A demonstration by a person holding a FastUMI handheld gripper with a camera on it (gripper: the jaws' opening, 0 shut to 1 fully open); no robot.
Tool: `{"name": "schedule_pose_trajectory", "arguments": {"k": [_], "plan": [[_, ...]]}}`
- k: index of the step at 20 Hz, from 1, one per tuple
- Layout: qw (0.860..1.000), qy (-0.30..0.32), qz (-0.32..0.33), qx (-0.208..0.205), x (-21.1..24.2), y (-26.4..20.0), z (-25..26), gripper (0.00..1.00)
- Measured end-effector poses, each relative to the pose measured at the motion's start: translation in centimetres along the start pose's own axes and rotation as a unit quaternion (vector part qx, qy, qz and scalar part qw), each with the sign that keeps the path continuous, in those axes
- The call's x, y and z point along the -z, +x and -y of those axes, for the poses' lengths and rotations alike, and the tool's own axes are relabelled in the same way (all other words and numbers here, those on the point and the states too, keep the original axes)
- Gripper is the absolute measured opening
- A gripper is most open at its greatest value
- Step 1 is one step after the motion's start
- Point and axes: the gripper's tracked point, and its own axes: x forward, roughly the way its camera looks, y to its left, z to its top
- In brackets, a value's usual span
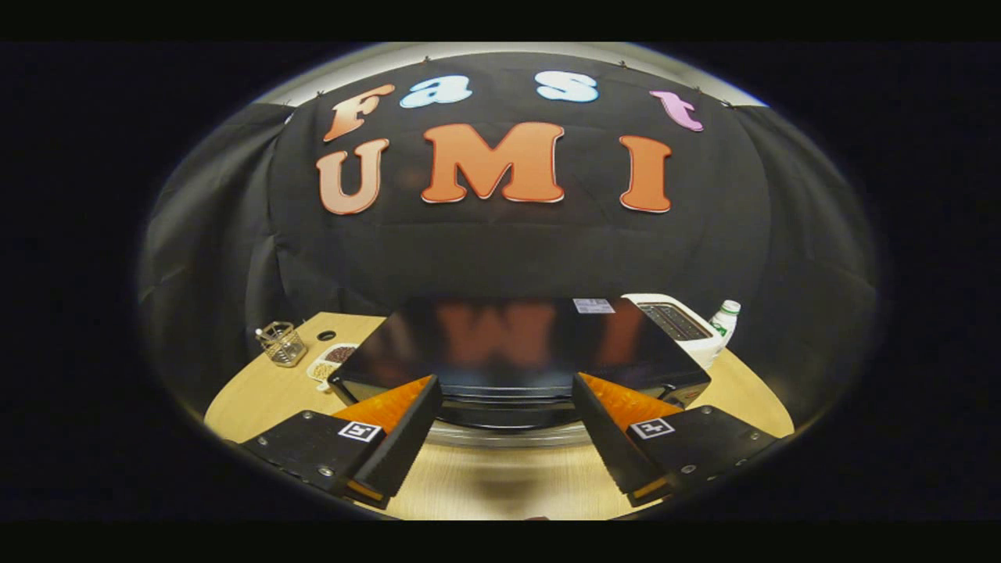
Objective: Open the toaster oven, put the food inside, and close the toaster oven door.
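Toaster oven [520, 344] stands on the wooden table [250, 395], just ahead of my two fingers and centred between them. I look at it from above and from the front, so I see mostly its glossy black top, which mirrors the wall cloth behind it. Its front edge with the handle bar [508, 432] lies in the gap between my fingertips, a little beyond them. The door looks closed, but from this high angle I cannot tell this for sure.

My gripper [507, 391] is spread wide, and nothing is held between the fingers. The left finger [407, 438] points toward the left front corner of the oven, and the right finger [614, 438] points toward the right front corner. I cannot tell if the fingertips touch the oven or only come close to it.

Left of the oven, on the table, lies a small white tray [332, 361] with food of two kinds in it, one dark and one pale. Further left is a clear glass holder [281, 342] with something standing in it. Behind the oven, at its right back corner, stands a white slot toaster [679, 322], and just beside this a white bottle with a green label [724, 319].
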Motion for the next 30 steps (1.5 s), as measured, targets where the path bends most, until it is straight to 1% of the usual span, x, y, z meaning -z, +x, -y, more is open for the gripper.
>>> {"name": "schedule_pose_trajectory", "arguments": {"k": [1, 2, 6, 14, 21, 26, 30], "plan": [[1.0, 0.006, -0.011, -0.002, 0.5, 0.0, -0.1, 0.99], [1.0, 0.021, -0.007, -0.001, 0.0, 0.0, -0.1, 0.99], [1.0, 0.019, -0.02, -0.004, 0.5, -0.6, -0.1, 1.0], [0.999, 0.022, -0.047, -0.01, 3.7, -4.8, -0.2, 1.0], [0.997, 0.02, -0.076, 0.002, 7.2, -7.5, -0.3, 1.0], [0.994, 0.018, -0.109, 0.008, 11.0, -9.4, -0.1, 1.0], [0.989, 0.017, -0.147, 0.011, 14.2, -10.1, 0.1, 1.0]]}}
